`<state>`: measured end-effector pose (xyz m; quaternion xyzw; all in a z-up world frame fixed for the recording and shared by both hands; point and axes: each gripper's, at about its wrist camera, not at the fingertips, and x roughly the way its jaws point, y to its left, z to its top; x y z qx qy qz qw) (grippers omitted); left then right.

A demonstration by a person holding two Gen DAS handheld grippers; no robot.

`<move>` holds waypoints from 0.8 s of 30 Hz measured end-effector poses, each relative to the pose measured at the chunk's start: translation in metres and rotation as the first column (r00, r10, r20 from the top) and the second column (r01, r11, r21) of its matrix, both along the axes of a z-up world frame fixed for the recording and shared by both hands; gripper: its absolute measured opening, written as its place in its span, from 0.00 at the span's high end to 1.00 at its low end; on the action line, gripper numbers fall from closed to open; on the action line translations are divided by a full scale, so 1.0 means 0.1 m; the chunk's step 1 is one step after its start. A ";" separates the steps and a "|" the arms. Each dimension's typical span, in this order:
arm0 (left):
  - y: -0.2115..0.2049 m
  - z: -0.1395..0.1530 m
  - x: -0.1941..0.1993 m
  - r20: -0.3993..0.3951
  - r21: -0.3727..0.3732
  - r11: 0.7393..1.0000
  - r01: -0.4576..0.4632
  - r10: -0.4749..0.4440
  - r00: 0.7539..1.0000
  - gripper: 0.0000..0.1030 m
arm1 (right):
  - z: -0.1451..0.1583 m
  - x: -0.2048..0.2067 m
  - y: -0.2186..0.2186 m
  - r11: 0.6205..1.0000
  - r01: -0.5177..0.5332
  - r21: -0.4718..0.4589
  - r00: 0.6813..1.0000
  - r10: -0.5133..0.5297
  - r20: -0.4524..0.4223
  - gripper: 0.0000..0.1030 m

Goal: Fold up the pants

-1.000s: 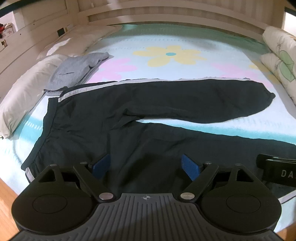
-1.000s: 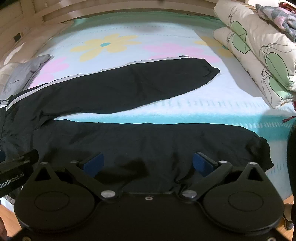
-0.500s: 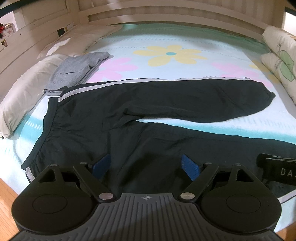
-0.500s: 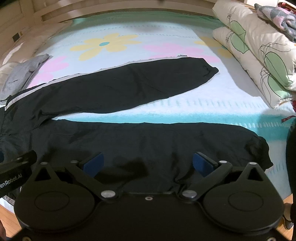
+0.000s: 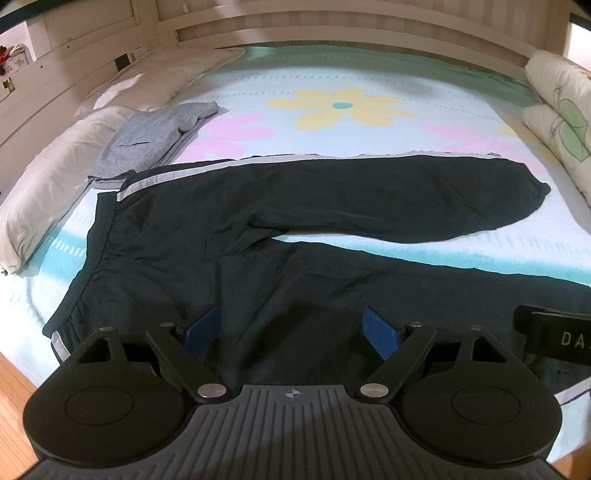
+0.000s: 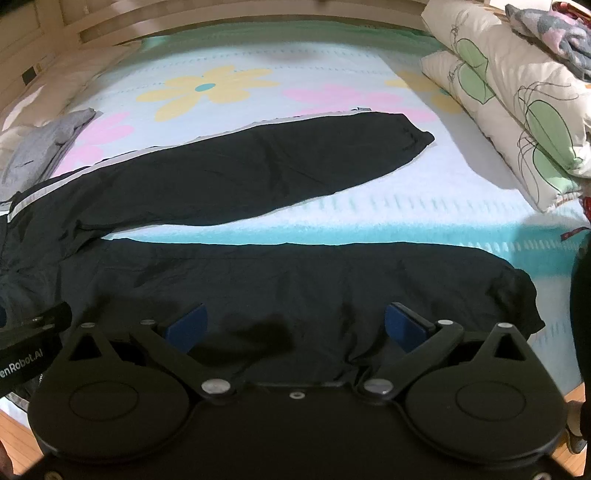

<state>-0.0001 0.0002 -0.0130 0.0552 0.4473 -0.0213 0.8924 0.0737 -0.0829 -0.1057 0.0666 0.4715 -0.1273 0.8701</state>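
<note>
Black track pants (image 5: 280,221) with white side stripes lie spread flat on the bed, waistband to the left, both legs running right and splayed apart. They also show in the right wrist view (image 6: 258,173). My left gripper (image 5: 291,330) is open and empty above the near leg by the hip. My right gripper (image 6: 293,325) is open and empty above the near leg, toward its cuff (image 6: 517,295). The right gripper's body shows at the left wrist view's right edge (image 5: 554,334).
A folded grey garment (image 5: 155,136) lies by white pillows (image 5: 48,177) at the left. Floral pillows (image 6: 517,103) are stacked at the right. The flowered sheet (image 5: 340,107) stretches behind the pants. The wooden bed rail (image 5: 332,33) runs along the back.
Both views have shifted very slightly; the grippers stay open above the near leg and the pants have not moved.
</note>
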 end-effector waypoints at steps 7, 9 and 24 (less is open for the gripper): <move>0.00 -0.01 -0.01 -0.001 -0.002 1.000 0.000 0.000 1.000 0.19 | -0.01 0.01 -0.05 0.999 0.027 0.018 1.000 -0.027 -0.011 0.01; 0.00 -0.02 -0.01 -0.002 -0.003 1.000 0.002 -0.002 1.000 0.19 | 0.00 0.01 -0.05 1.000 0.025 0.015 1.000 -0.025 -0.010 0.01; -0.01 0.01 -0.05 0.033 0.002 1.000 0.025 -0.025 0.999 0.19 | 0.06 -0.04 0.01 1.000 -0.009 -0.030 0.998 0.011 0.068 0.02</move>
